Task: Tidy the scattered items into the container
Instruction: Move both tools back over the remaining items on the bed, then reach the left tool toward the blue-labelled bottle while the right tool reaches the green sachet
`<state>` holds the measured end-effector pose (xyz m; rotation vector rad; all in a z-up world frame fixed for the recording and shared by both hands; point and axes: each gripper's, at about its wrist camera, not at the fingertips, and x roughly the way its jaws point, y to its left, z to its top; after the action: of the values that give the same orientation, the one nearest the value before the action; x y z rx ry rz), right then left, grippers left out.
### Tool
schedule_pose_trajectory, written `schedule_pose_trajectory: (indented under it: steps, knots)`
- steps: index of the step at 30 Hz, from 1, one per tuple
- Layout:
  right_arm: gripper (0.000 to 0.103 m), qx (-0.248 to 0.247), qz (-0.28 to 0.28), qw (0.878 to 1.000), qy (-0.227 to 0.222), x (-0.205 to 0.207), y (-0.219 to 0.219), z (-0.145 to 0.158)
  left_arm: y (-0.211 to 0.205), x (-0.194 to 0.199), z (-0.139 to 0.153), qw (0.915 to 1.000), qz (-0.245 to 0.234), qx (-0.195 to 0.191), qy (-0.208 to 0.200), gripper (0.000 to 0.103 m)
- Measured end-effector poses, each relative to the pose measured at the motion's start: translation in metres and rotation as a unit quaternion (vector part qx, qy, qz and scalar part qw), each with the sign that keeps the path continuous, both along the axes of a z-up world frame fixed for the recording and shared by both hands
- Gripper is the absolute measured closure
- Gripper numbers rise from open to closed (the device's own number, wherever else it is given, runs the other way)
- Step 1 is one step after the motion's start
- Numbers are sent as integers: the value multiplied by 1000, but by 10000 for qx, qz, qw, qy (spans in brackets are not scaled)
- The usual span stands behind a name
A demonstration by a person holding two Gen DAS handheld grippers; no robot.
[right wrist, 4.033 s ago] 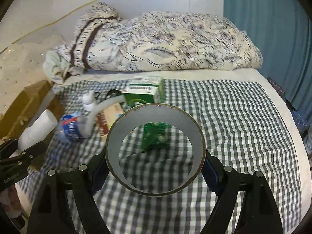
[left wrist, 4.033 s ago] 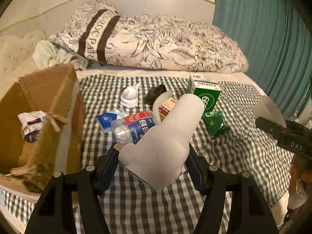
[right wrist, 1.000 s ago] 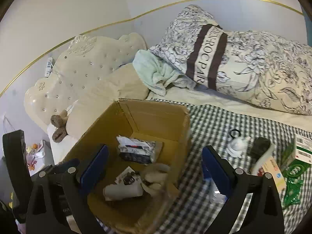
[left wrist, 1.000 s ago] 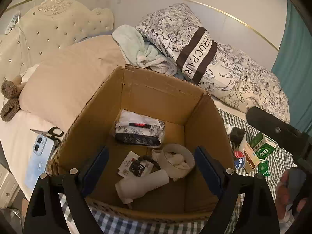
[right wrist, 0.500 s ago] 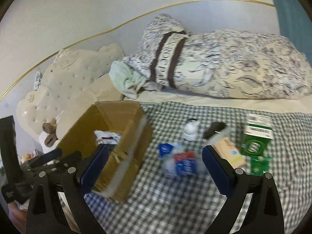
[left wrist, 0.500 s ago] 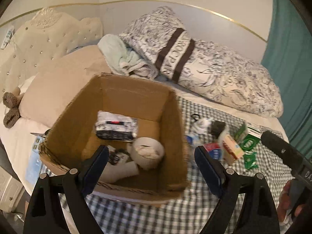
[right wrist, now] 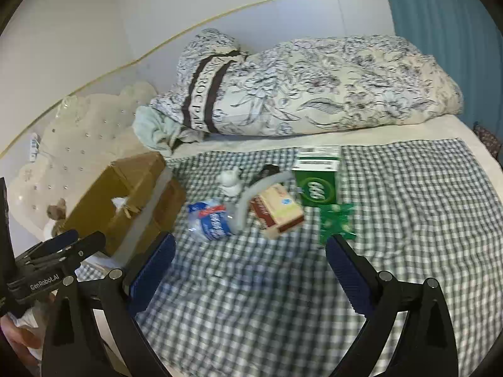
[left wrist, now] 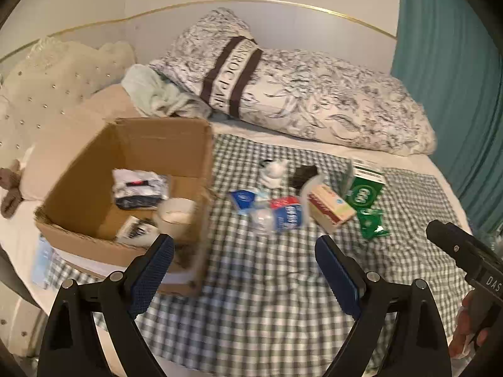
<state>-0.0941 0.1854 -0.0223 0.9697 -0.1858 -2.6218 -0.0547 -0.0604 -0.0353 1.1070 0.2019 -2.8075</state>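
Left gripper (left wrist: 243, 267), right gripper (right wrist: 250, 268): jaws apart, empty. Scattered items, crinkly blue-red plastic packet (left wrist: 284, 216) among them, beside brown cardboard box (left wrist: 163, 138). Risk: slippery packet squirts from pads.

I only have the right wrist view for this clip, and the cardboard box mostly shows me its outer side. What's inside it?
Observer: The left wrist view looks down into the cardboard box. A pale roll sits by its right wall.
Operator: Anything else in there?
Observer: A folded white and dark packet lies toward the back.
Operator: Is the left gripper carrying something?
Observer: No, the left gripper is open, with nothing between its fingers.
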Motion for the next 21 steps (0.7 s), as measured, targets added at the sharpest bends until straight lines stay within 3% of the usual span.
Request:
schedule_pose_trajectory:
  steps: [4, 9, 21]
  knots:
    - [6, 38, -224, 9996, 142, 8, 25, -4, 19, -8, -14, 9998, -151, -7, -96, 9]
    - [6, 77, -461, 9989, -75, 0, 49, -28, 39, -27, -41, 9986, -415, 74, -309, 9]
    - [6, 419, -532, 9952, -702, -59, 44, -89, 52, -85, -104, 9939, -681, 187, -847, 9]
